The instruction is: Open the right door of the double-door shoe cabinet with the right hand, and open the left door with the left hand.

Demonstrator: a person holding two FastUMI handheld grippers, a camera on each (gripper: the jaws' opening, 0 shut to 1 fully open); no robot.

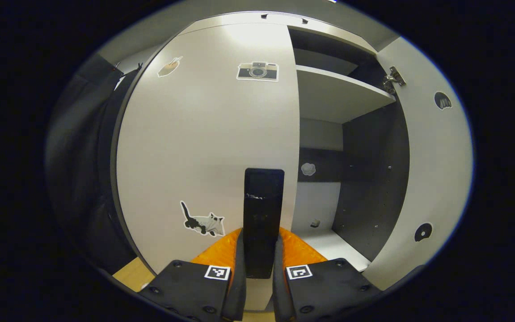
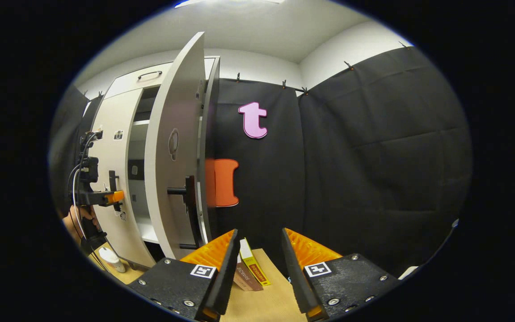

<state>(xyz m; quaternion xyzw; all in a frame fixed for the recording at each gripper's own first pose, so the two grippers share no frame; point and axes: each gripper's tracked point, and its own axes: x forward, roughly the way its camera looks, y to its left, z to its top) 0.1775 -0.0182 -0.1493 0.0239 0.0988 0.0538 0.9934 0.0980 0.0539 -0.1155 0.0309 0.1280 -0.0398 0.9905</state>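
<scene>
The white shoe cabinet's left door [image 1: 204, 147] carries camera and cat stickers and looks closed. Its black vertical handle [image 1: 263, 210] stands between the fingers of my left gripper [image 1: 261, 230], which press on both of its sides. The right gripper view shows that left gripper [image 2: 105, 197] at the same handle [image 2: 112, 178]. The right door [image 2: 172, 156] is swung wide open, its black handle [image 2: 188, 201] facing outward; the same door [image 1: 436, 179] stands edge-on at the right of the left gripper view. My right gripper [image 2: 259, 230] is open, holds nothing, and hangs right of the open door.
Inside the cabinet are a white shelf [image 1: 338, 94] and dark walls. On the wooden table [image 2: 266, 304] under my right gripper lie small boxes [image 2: 251, 264]. A white bottle [image 2: 112, 259] stands by the cabinet's foot. A hand [image 2: 76, 219] holds the left gripper.
</scene>
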